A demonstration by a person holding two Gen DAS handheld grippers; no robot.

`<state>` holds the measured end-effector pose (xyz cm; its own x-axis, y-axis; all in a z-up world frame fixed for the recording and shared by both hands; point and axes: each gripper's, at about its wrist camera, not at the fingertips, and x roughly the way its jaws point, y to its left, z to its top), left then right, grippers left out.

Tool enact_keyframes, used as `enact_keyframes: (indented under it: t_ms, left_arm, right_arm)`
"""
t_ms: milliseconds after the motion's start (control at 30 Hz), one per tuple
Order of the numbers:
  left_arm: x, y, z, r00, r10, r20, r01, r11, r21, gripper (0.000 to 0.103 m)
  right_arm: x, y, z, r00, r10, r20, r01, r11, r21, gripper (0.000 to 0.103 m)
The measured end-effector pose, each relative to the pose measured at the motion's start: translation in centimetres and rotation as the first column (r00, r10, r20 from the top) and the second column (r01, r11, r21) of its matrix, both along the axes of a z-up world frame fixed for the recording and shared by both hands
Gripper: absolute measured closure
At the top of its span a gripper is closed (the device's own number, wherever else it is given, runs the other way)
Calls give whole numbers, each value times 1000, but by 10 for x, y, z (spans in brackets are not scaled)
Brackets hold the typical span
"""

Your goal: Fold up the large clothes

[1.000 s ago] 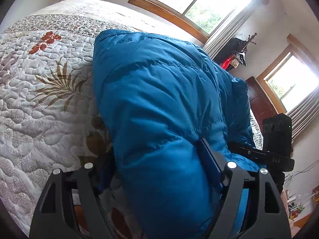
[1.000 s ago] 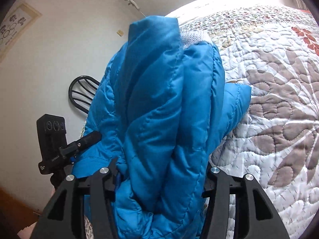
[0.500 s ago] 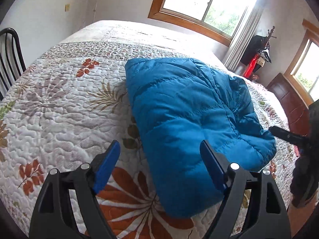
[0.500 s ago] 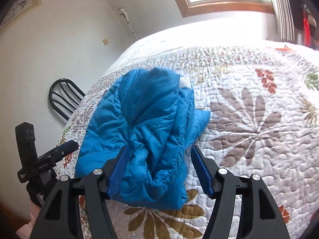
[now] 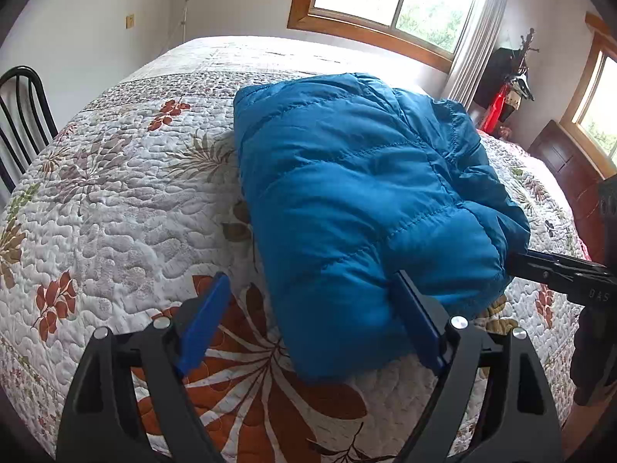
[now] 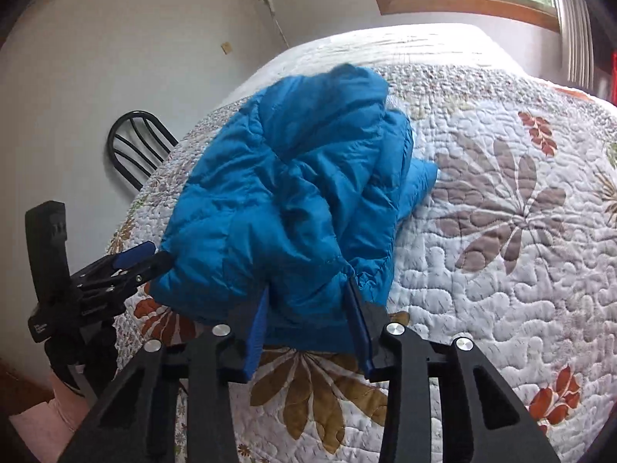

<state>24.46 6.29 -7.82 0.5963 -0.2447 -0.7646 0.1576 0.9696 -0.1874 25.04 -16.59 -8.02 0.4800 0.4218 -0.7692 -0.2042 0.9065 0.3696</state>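
A blue puffer jacket (image 5: 366, 193) lies folded into a thick bundle on the floral quilted bed (image 5: 115, 200). It also shows in the right wrist view (image 6: 293, 200). My left gripper (image 5: 308, 308) is open with blue pads; its right pad touches the bundle's near edge, its left pad is over the quilt. My right gripper (image 6: 308, 308) has its jaws partly closed around the bundle's near edge. Each gripper shows in the other's view: the right one (image 5: 570, 281), the left one (image 6: 115, 270).
A black metal chair (image 5: 23, 115) stands by the bed's left side, also in the right wrist view (image 6: 135, 150). Wooden-framed windows (image 5: 385, 4) and a dark wooden dresser (image 5: 570, 177) line the far walls. The bed's near edge is just below both grippers.
Both grippers let the jacket go and pulled back toward the bed's near edge. The jacket, held up a second ago, now lies on the quilt. The right jaws have narrowed since.
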Motion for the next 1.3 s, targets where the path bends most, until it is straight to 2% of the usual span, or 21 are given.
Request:
enact_keyframes:
  t_ms: [167,333,400,433,500,567,733,1133,1300]
  left_arm:
    - [2,1,-12,1000,8,-21,-8,1000,-10,18]
    - [-9,3,2,999,30,-22,-31,999,-17,19]
    - [-21,0,13,999,36,2,-36,999,6,15]
    - [-29,-1,18,999,40,19,-40,999,16,13]
    - [-44,-7,27,998,46,48,-48,998,46,13]
    - [-58,-12,33,996,48,70,-53,997,60,13]
    - [-85,-21,42,994,69,89,-77,993,90,12]
    - [-132,-28,58,988,95,120,-110,986,124,6]
    - [-149,-28,61,985,113,131,-131,982,133,5]
  right_arm:
    - [3,3,-14,1000,4,-14,-4,1000,-16,68]
    - [-13,-2,6,999,0,36,0,1000,19,62]
    - [-28,-4,21,997,-17,77,19,1000,-24,53]
    - [-36,-3,28,995,-27,101,33,998,-61,45]
    - [-53,0,37,990,-30,140,47,992,-117,35]
    - [-68,1,41,986,-25,164,48,989,-137,20]
    - [-99,9,48,971,-41,233,96,969,-229,6]
    - [-139,16,55,967,-71,243,135,957,-258,4]
    - [-149,18,48,977,-95,190,141,959,-246,4]
